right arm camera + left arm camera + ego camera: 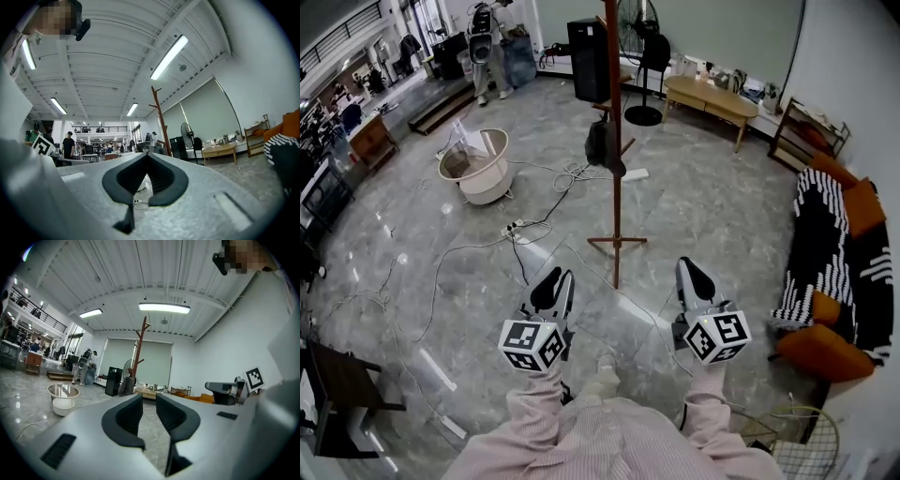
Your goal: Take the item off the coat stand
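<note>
One white round tub (476, 167) sits on the grey marbled floor (694, 206), at about 10 o'clock from the hands.

The left tongs (559, 279) carry one cube (532, 345) printed with black-and-white square markers. The left gripper view shows the left tongs (149, 400) narrowly parted, with only floor in the slit between the dark pads.

At 12 o'clock stands one reddish-brown coat stand (615, 187): a thin pole with short pegs on a crossed foot. One dark item (601, 142) hangs from it, a limp charcoal bundle about halfway up, on the pole's 9 o'clock side and touching it. In the left gripper view the same dark item (125, 386) droops against the coat stand (139, 352), well apart from both tongs. One black speaker box (589, 61) and one pedestal fan (641, 21) stand behind it.

The right tongs (688, 268) carry a second marker cube (718, 337). In the right gripper view the right tongs (146, 158) are pinched together at the tips, with nothing gripped.

At 3 o'clock is one sofa (862, 281) with a black-and-white striped throw (817, 234).
</note>
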Action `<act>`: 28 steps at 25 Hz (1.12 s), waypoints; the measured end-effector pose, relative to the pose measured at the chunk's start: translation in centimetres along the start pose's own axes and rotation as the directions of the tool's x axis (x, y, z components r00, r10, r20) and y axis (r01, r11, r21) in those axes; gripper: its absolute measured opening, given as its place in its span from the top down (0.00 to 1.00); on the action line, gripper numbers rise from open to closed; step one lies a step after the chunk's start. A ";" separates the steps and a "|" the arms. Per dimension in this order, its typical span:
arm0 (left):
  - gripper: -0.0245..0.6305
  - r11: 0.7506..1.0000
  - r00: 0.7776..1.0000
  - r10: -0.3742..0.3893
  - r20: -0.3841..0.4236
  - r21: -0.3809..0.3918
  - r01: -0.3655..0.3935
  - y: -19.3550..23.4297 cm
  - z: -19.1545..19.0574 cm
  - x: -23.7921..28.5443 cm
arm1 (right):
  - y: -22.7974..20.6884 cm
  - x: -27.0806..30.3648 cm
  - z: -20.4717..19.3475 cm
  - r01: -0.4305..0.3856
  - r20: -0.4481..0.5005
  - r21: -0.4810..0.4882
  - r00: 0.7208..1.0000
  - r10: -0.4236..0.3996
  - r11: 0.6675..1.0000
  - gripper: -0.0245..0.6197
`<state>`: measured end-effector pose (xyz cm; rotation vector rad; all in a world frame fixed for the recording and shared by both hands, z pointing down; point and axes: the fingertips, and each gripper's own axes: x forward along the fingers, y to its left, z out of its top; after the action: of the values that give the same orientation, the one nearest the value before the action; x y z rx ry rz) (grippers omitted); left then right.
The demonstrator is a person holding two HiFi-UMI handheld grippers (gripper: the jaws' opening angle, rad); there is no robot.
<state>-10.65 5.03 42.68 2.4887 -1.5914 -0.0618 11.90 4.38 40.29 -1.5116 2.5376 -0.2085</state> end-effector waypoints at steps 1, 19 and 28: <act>0.86 1.000 1.000 -0.004 -0.002 -0.003 0.004 0.7 0.1 0.9 | -0.3 1.0 0.0 0.004 -0.001 0.000 1.000 -0.004 1.000 0.95; 0.75 0.998 0.999 -0.052 -0.011 -0.019 0.052 9.7 3.0 12.7 | -2.6 14.5 -0.4 0.019 -0.016 -0.005 1.000 -0.019 1.000 0.95; 0.72 0.998 0.998 -0.046 -0.041 -0.036 0.045 12.0 2.3 16.1 | -3.6 18.6 -1.7 0.002 -0.041 0.001 0.999 -0.002 1.000 0.95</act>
<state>-14.88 -14.68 43.61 2.4828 -1.5047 -0.0437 5.85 -13.66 41.17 -1.5243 2.5672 -0.2440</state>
